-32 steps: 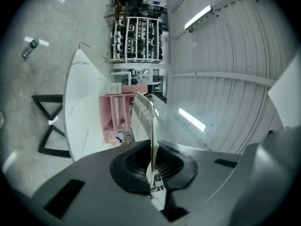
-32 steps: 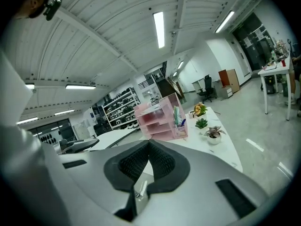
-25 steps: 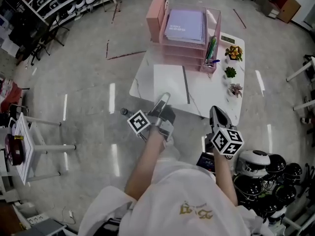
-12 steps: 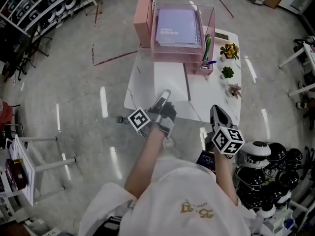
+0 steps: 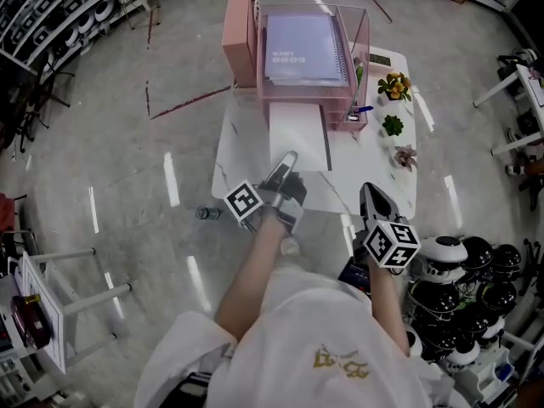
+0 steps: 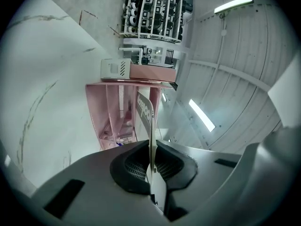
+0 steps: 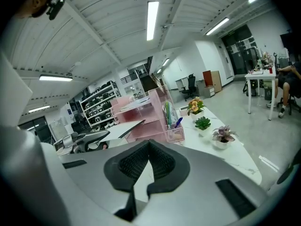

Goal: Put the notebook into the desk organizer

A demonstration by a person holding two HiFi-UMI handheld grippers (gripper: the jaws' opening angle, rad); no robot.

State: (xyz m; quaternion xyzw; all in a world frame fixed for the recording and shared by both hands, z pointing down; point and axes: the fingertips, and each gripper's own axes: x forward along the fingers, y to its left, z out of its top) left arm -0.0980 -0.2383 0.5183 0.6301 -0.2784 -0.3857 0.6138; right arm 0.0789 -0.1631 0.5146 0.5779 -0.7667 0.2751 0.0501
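While the left arm stretches forward over the table (image 5: 378,172), the left gripper (image 5: 286,167) has its fingers (image 6: 131,164) clamped on the near edge of the notebook (image 5: 297,133). Notebook's far edge meets the front of the pink organizer (image 5: 240,32), low tier. Right arm is bent close to the body. The right gripper (image 5: 375,201) sits at the table's near right edge, fingers together, empty.

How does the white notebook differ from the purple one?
The white notebook is clamped at its near edge by the left claw; the purple notebook lies free on the top tray of the pink organizer. The white notebook sits lower, its far edge at the lower trays; the purple notebook sits highest. Both lie flat.
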